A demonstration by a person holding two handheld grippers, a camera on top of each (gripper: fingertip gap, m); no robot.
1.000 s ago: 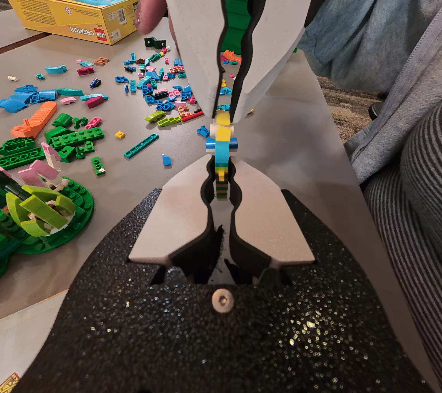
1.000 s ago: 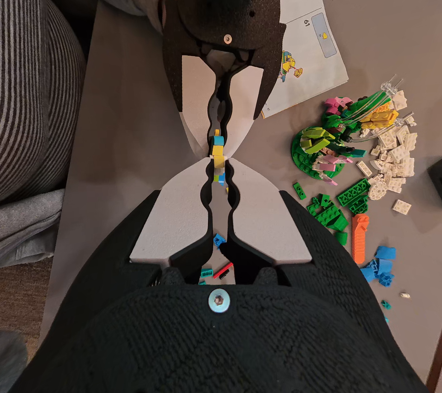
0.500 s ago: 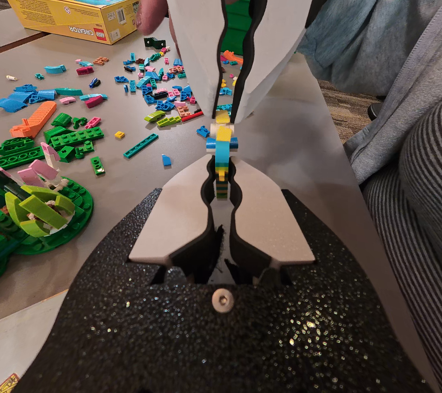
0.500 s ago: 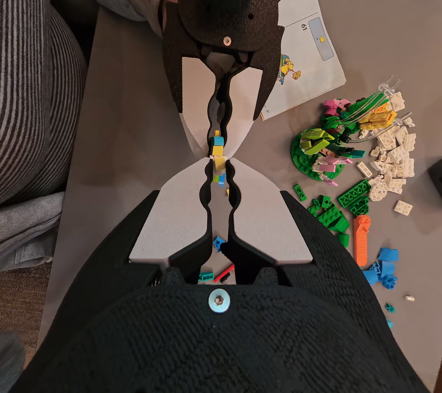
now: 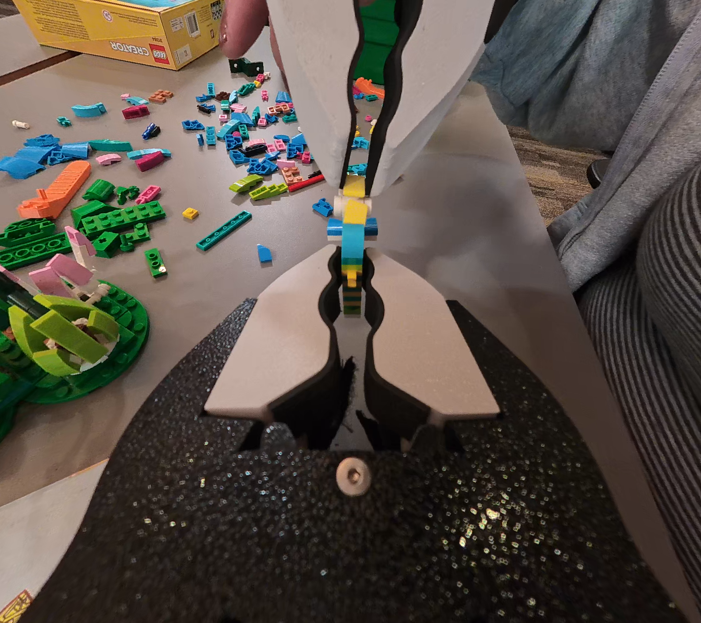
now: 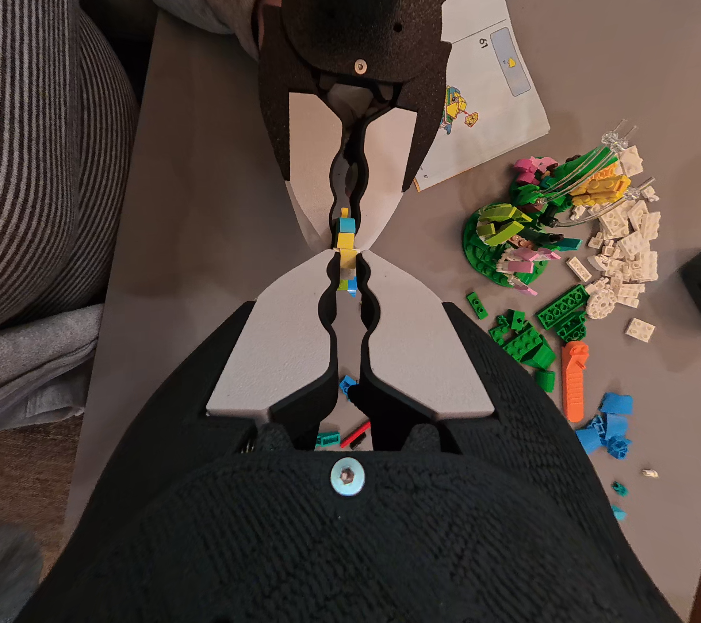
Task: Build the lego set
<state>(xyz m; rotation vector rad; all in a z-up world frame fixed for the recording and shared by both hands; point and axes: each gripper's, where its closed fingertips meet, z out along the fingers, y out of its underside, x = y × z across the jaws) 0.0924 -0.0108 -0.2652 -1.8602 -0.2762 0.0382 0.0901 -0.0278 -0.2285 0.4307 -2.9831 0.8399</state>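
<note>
A small lego model (image 5: 352,236) of blue, yellow and green-striped bricks is held in the air between both grippers. My left gripper (image 5: 351,257) is shut on its striped lower end. My right gripper (image 5: 356,183) comes down from above, shut on a yellow brick (image 5: 354,187) at the model's top end. In the right wrist view, my right gripper (image 6: 347,255) grips the yellow brick (image 6: 347,259), and the left gripper (image 6: 345,236) meets it tip to tip from the far side, holding the model (image 6: 346,229). Whether the yellow brick is pressed fully on is hidden.
Below lie a round green plant build (image 6: 504,244), a white brick pile (image 6: 626,244), an orange brick separator (image 6: 574,381), an open instruction booklet (image 6: 489,73), scattered loose bricks (image 5: 258,145) and a yellow box (image 5: 113,9). The table edge and a person's striped clothing (image 5: 652,301) are close on the right. My two grippers' fingertips are within a few centimetres of each other.
Both grippers stay shut, tip to tip on the model. The pair has drifted only slightly over the table.
</note>
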